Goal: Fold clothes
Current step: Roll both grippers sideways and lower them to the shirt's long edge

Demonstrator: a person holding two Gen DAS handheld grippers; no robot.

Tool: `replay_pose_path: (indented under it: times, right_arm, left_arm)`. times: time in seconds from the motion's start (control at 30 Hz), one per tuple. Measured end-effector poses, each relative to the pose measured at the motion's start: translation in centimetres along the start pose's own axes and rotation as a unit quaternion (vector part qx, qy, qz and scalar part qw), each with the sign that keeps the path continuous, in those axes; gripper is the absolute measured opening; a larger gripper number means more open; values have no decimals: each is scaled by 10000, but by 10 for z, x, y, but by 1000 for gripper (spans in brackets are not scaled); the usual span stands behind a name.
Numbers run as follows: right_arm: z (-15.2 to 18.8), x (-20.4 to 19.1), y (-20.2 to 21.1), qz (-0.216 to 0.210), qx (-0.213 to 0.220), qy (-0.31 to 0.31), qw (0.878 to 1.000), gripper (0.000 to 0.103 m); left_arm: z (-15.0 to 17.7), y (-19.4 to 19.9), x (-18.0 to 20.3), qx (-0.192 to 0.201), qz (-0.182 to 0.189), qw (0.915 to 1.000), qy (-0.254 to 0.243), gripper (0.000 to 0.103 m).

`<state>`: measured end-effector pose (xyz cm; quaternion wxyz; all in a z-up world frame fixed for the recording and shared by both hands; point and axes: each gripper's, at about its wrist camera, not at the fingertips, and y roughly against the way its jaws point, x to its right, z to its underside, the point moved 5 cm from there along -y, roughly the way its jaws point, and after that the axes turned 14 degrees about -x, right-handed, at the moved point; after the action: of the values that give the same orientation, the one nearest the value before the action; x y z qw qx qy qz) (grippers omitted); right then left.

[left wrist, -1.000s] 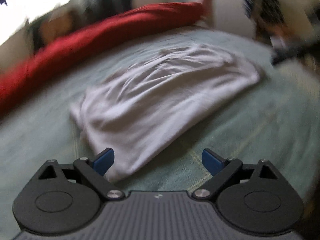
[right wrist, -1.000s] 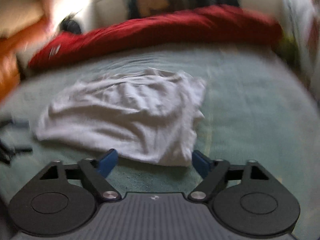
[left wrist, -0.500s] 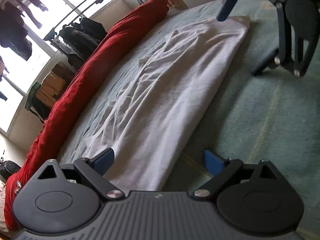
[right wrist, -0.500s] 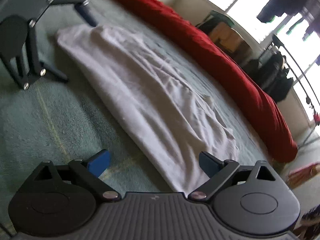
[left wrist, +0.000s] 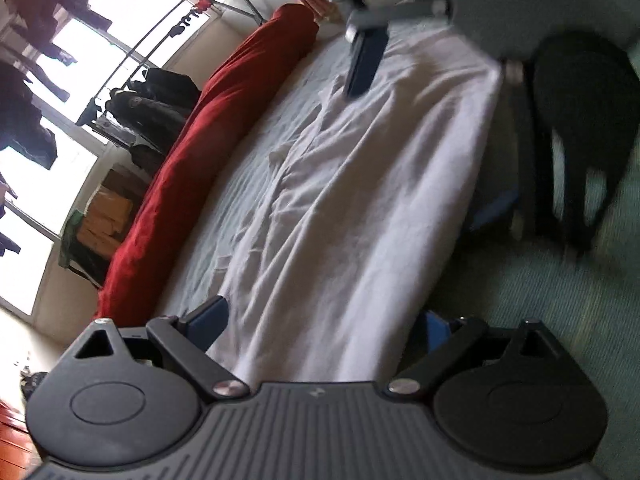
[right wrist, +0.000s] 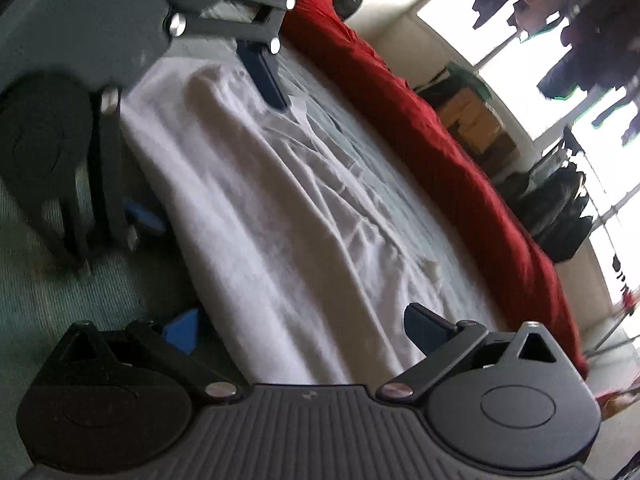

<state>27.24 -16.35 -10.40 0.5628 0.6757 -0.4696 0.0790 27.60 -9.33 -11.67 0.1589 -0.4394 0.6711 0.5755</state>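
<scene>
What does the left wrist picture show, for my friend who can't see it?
A white garment lies flat on a green bedcover, its near end between the open jaws of the left gripper. The right gripper straddles the far end, and a red blanket runs alongside.

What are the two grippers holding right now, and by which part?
Nothing yet. Left gripper and right gripper each straddle an opposite end of the white garment, jaws open.

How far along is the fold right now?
Done: the white garment lies as a long strip on the green cover.
In hand: left gripper and right gripper straddle its opposite ends, jaws open, nothing gripped.
Left: grasp both ends and fold.
</scene>
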Motion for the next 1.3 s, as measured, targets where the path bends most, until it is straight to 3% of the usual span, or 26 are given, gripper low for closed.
replay_pose_path:
  times: [0.2,0.3,0.4,0.6,0.83,1.1,1.3]
  right_arm:
    - [50,26,-6,746,-513,333,9953,103]
    - [64,34,-10,876,-643,290,9937,103]
    - [55,30,-13,980,-593,301,9930,103]
    - [3,11,-24,918,-204,388,9948,102]
    - [36,35,-29,1121,-400,333,9923,102]
    - [20,27,-40,1327,-284,732,9880,102]
    - [22,30,-45,1239,-238,499,9908,103]
  left_arm:
    - [42,-7,-16,-345,-398,9986,-69,96]
    - [43,-9,-17,-377,-494,9981,15,96]
    - [26,-11,-11,-301,-672,9972,-117,95]
    - [-5,-17,-6,-153,-700,9971,-238,96]
    - [30,-22,-20,-342,-851,9956,-179,96]
    - [2,-28,-6,-103,-1219,9890,-837,95]
    - [-4,-33,-5,-99,-1212,9897,-751,94]
